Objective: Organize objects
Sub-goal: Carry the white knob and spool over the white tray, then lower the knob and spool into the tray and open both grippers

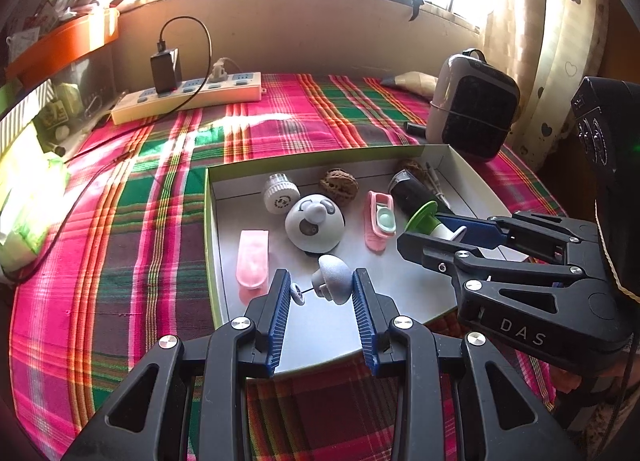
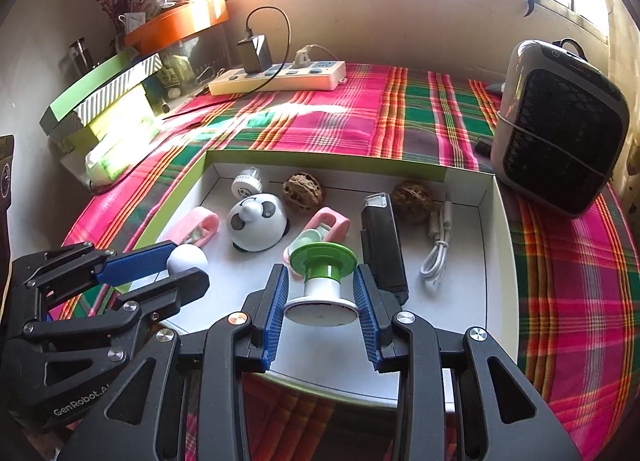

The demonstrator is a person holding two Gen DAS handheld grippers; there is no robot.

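Note:
A shallow white box with green walls (image 1: 212, 245) (image 2: 498, 245) lies on the plaid cloth. My left gripper (image 1: 322, 285) is shut on a small grey-white mushroom-shaped knob (image 1: 334, 277), held above the box's near left part; in the right wrist view the left gripper (image 2: 180, 265) shows with the knob (image 2: 187, 257). My right gripper (image 2: 320, 293) is shut on a green-and-white spool (image 2: 322, 273) above the box; it shows in the left wrist view (image 1: 448, 235) too. In the box lie a panda dome (image 2: 258, 225), two pink clips (image 2: 198, 229) (image 2: 326, 229), two walnuts (image 2: 303, 190) (image 2: 412, 197), a black bar (image 2: 382, 245) and a white cable (image 2: 436, 253).
A white power strip (image 2: 280, 79) with a black charger stands at the back. A grey-black speaker-like device (image 2: 560, 129) stands right of the box. Stacked green and striped boxes (image 2: 104, 101) and an orange tray (image 2: 176, 25) sit at the left.

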